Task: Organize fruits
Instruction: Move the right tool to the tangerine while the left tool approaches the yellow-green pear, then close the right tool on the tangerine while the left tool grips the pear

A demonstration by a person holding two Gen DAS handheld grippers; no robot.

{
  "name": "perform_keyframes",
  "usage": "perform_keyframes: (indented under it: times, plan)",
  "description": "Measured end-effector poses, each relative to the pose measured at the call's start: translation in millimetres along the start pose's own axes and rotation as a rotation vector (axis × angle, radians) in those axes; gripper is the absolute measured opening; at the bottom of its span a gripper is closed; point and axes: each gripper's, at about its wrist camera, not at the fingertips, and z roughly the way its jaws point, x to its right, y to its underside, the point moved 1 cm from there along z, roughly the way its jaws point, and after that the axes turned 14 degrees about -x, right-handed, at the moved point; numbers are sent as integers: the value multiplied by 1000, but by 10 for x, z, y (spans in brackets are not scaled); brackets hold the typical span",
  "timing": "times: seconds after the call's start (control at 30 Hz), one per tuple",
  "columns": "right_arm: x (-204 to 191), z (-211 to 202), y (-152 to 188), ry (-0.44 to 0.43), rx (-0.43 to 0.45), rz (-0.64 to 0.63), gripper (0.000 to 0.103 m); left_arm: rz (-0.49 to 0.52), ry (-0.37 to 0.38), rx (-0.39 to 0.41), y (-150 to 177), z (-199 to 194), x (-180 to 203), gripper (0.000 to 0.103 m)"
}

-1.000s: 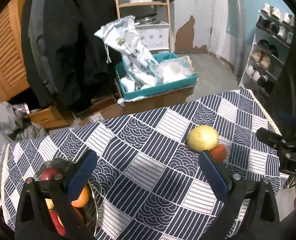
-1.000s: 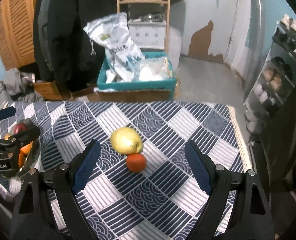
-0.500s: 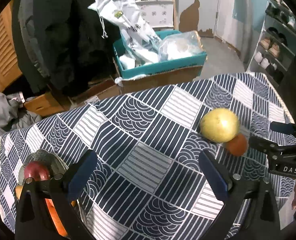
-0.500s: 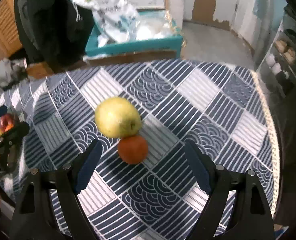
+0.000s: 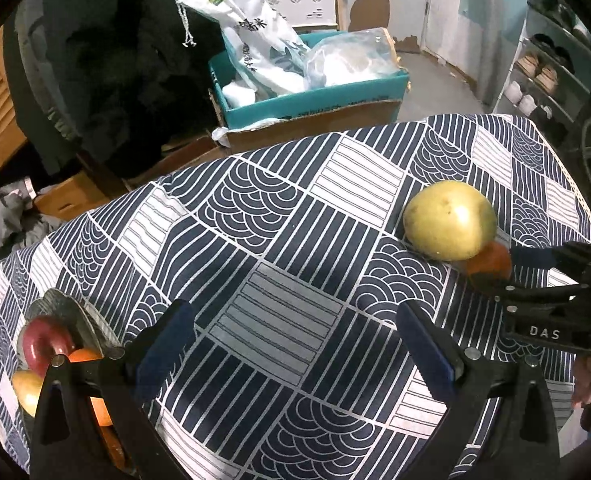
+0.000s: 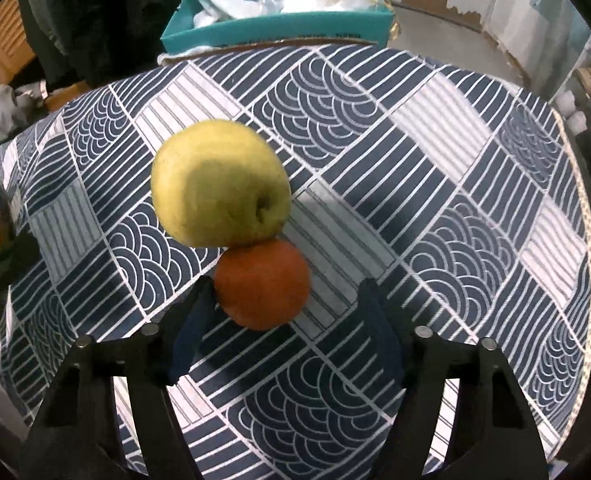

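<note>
A small orange fruit (image 6: pixel 262 283) lies on the patterned tablecloth (image 6: pixel 415 184), touching a large yellow-green fruit (image 6: pixel 219 182) behind it. My right gripper (image 6: pixel 285 312) is open, its fingers on either side of the orange fruit, the left pad nearly touching it. In the left wrist view the yellow-green fruit (image 5: pixel 449 220) partly hides the orange fruit (image 5: pixel 491 261), and the right gripper (image 5: pixel 515 270) reaches around it. My left gripper (image 5: pixel 295 340) is open and empty above the cloth. A glass bowl (image 5: pixel 71 312) at the left holds a red apple (image 5: pixel 45 345) and other fruits.
Beyond the table's far edge stands a teal box (image 5: pixel 315 92) with white bags (image 5: pixel 239 28) on cardboard boxes. Dark coats (image 5: pixel 107 68) hang at the back left. A shoe rack (image 5: pixel 543 72) stands at the right.
My right gripper has moved forward and down so its open fingers now straddle the orange fruit. The left gripper has shifted forward a little, still open.
</note>
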Motion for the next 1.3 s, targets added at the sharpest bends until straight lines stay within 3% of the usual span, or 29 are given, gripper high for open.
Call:
perform_keyframes:
  times: [0.1,0.17,0.3,0.67,1.03,1.3]
  plan:
    - [-25,17,-2,-21,-4,-10,59,15,8,6,-8,-10,34,102]
    - [-53,5,-8,-42,-3,-17,46,18,20,8,-17,-19,48,102]
    - [-71,-46,10,-20,-1,0,46,7,62,3,-37,-43,87,102]
    - [369,-356,74,-11,68,115,46,35,158,1,-167,-139,342,102]
    - [765,-406,202,-7,80,220,46,27,315,-35,-326,13,789,102]
    - [896,-424,278,20,88,252,46,83,271,-57,-433,195,1084,102]
